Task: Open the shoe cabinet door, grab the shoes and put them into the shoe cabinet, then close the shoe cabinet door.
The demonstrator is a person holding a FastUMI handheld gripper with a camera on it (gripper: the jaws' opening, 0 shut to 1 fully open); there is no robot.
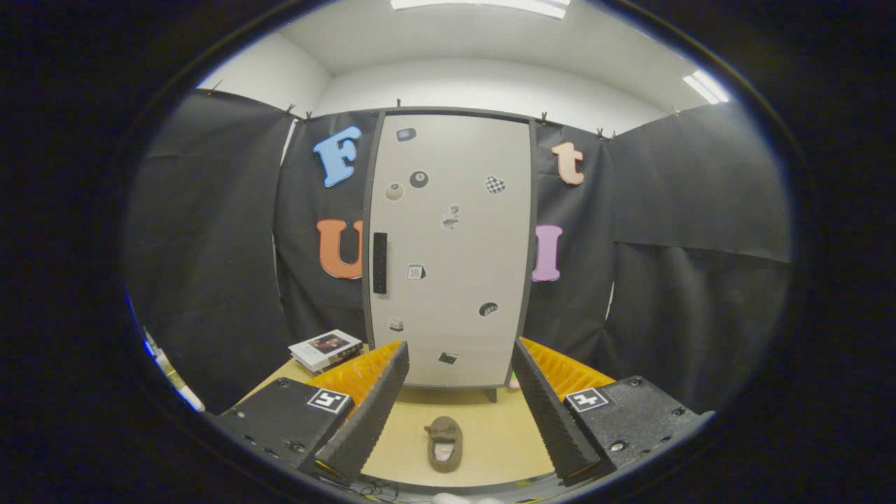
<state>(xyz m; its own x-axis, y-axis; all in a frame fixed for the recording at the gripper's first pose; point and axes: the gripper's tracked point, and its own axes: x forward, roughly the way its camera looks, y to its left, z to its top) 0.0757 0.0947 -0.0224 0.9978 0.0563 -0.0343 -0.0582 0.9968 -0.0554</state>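
I've got the gripper spread wide, fingers released, nothing between the pads. Both fingers are black with ridged inner faces and orange backing, each with a square marker tag on its block.

Slipper is on the surface between the fingers, low in the gap and slightly closer to my left finger. It's brownish with a pale lining, opening facing up, long axis pointing toward the cabinet. Not touching either finger.

Beyond the fingertips stands the shoe cabinet, upright at the back of the surface, on short feet. Door is closed: light grey panel in a dark frame, several small stickers scattered on it. Black vertical handle sits at the door's left edge, around mid height, above the tip of my left finger.

Left of the cabinet base, just past my left finger, a book lies flat on the surface, white edges with dark cover.

Black cloth wall runs behind and to both sides of the cabinet; white ceiling with light strips above.
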